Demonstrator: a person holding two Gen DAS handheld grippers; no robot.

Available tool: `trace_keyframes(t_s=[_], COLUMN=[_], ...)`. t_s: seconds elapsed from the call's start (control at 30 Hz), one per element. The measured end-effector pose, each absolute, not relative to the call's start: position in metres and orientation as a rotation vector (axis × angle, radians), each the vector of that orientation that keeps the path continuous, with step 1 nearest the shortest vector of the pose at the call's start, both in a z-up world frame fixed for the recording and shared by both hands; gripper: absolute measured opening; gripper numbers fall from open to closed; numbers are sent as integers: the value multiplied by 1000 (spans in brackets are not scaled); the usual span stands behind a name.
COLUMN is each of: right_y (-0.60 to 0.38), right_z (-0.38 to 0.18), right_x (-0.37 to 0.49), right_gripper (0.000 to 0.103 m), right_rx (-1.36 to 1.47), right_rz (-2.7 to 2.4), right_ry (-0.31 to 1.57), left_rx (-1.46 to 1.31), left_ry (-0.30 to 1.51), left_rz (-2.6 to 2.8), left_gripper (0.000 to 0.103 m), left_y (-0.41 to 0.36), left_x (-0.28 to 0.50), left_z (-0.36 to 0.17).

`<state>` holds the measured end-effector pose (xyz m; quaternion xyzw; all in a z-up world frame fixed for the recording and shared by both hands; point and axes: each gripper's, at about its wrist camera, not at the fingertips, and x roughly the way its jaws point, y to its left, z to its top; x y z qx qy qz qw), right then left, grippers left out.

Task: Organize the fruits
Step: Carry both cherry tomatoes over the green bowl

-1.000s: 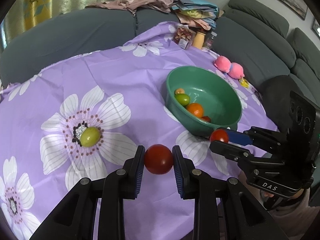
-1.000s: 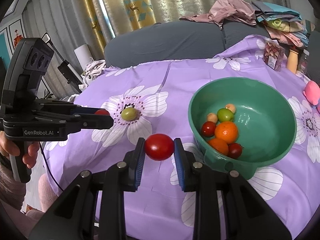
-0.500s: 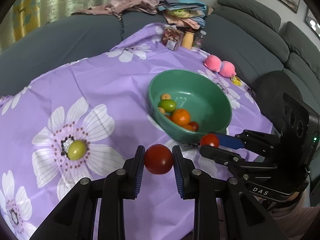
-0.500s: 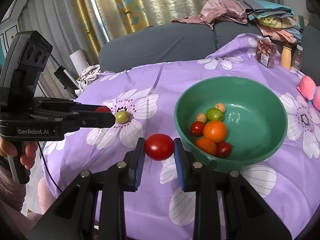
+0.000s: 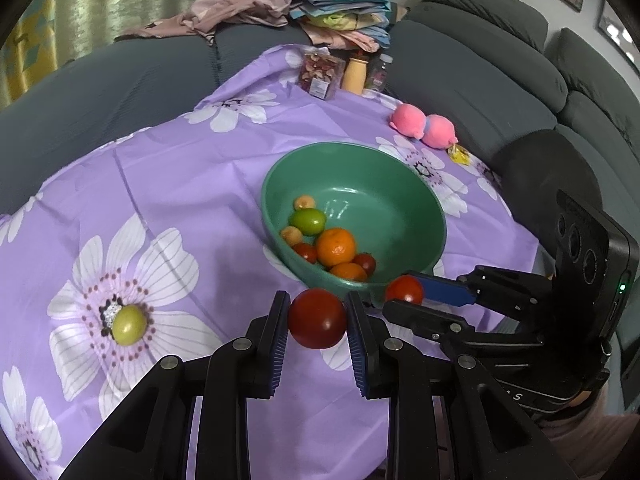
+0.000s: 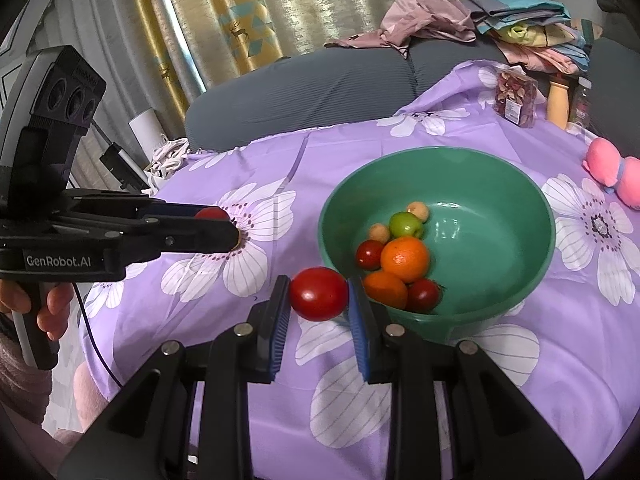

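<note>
A green bowl (image 5: 384, 184) (image 6: 500, 240) sits on the purple flowered cloth with two oranges, a green fruit, small red tomatoes and small tan fruits inside. My left gripper (image 5: 317, 314) is shut on a red tomato (image 5: 316, 328), just short of the bowl's near rim. My right gripper (image 6: 319, 298) is shut on another red tomato (image 6: 318, 288), beside the bowl's left rim. Each gripper shows in the other's view, the right gripper (image 5: 400, 294) and the left gripper (image 6: 224, 226). A green fruit (image 5: 129, 325) lies on a flower at the left; the right wrist view hides it.
A pink plush toy (image 5: 424, 128) lies beyond the bowl. A snack box (image 5: 320, 74) and bottles (image 5: 356, 74) stand at the cloth's far edge. Grey sofas (image 5: 480, 60) with piled clothes (image 5: 312, 8) surround the table. A hand (image 6: 44, 304) grips the left handle.
Both grippers have carried their tomatoes closer to the bowl. In the right wrist view the left gripper's finger now covers the green fruit on the cloth.
</note>
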<state>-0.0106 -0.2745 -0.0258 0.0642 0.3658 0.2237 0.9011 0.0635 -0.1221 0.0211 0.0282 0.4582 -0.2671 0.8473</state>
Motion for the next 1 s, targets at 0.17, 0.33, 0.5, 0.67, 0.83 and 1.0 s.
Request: trace_keyframes(t_s=[0.17,0.33,0.5,0.67,0.83,1.0], right_y=[-281,-286,-292,-297,-302,-309], right_z=[-28,-29,-30,-30,-30,-32], right_x=[-9,-6,-3,0,4,6], right_gripper=[29,29,29,29,29,29], right_rx=[143,153,160,165,172,183], right_rz=[452,441,427,417,408,401], right_ry=[757,757,758,753,749,750], left_rx=[71,77,81,87,96,105], left_ry=[963,967,967,966,967,972], left_rz=[-577,-588,-596,-603,-610,-617], left_gripper=[28,28,28,28,28,28], left_y=[-130,-136,-141,-146,-152,-159], left_x=[67,71,75,79,84,89], left_z=[22,21,21,21,21,19])
